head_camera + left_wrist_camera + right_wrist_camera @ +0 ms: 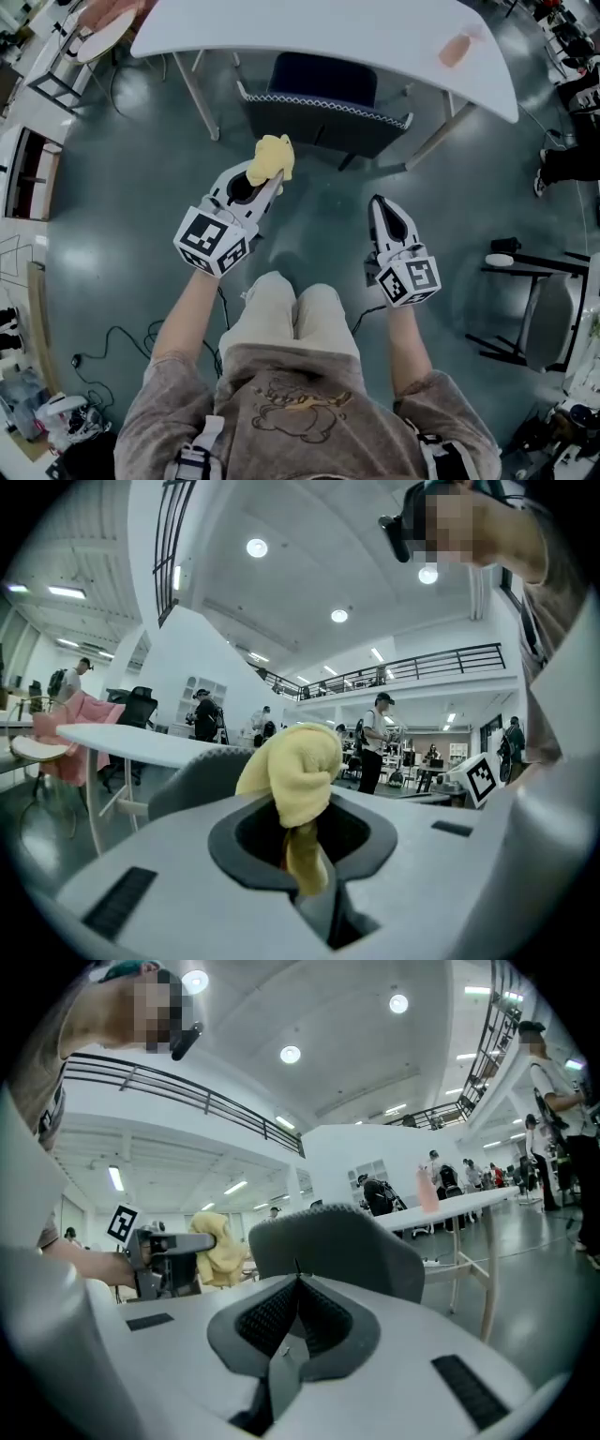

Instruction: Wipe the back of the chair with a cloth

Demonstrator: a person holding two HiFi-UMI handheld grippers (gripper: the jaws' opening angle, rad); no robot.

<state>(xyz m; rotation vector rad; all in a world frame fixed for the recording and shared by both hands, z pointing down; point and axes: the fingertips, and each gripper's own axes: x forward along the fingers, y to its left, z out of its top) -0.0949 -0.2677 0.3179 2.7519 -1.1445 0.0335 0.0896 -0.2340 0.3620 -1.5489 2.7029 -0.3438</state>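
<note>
The cloth (271, 157), yellow and bunched, is pinched between the jaws of the left gripper (266, 182), near the top edge of the grey chair back (323, 127). The right gripper (382, 210) hangs alongside, jaws together on nothing. Beyond the chair back stands a white table (328, 28).

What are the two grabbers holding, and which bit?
The left gripper pinches the yellow cloth by its bunched lower end; the rest puffs out above. The right gripper is shut on nothing.

White table (356, 33), pink bottle (454, 49) on it
</note>
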